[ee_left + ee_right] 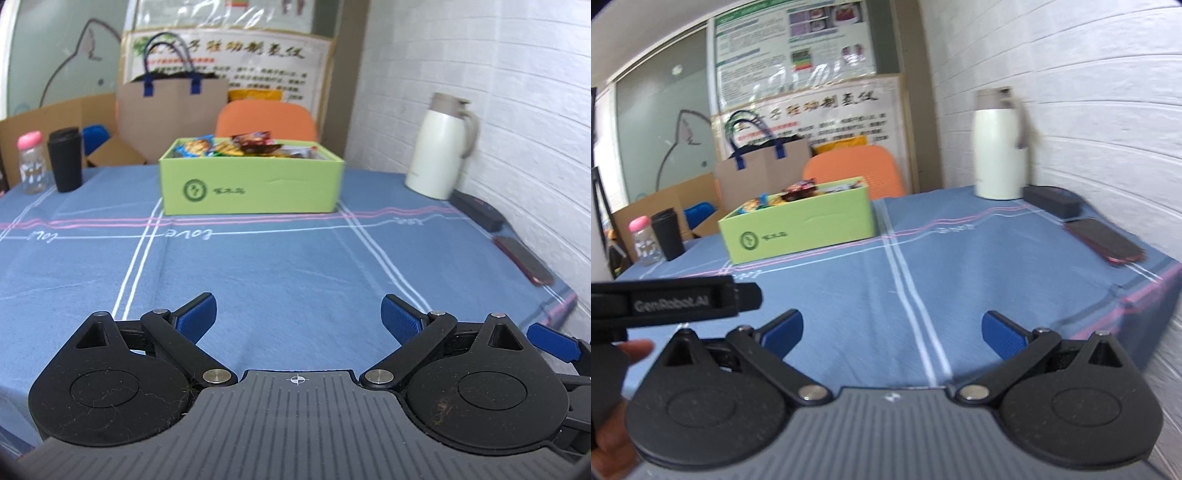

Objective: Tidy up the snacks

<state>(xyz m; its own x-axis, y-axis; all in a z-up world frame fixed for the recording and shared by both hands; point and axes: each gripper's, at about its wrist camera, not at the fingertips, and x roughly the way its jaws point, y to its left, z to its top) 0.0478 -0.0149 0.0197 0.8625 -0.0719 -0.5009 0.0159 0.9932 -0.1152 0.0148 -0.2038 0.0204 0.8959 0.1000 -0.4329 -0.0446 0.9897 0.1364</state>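
On the blue tablecloth (280,266), a green box (251,184) holds snack packets (236,144); both claws gape empty.

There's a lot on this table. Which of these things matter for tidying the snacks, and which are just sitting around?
Part of the job:
green box
snack packets inside it
left gripper, open and empty
right gripper, open and empty

Just lying about:
white jug
black cup
pink-capped bottle
red phone
paper bag

Office or break room: wall posters (798,55), frosted glass partition (665,140), orange chair (266,120), clothed table (280,266).
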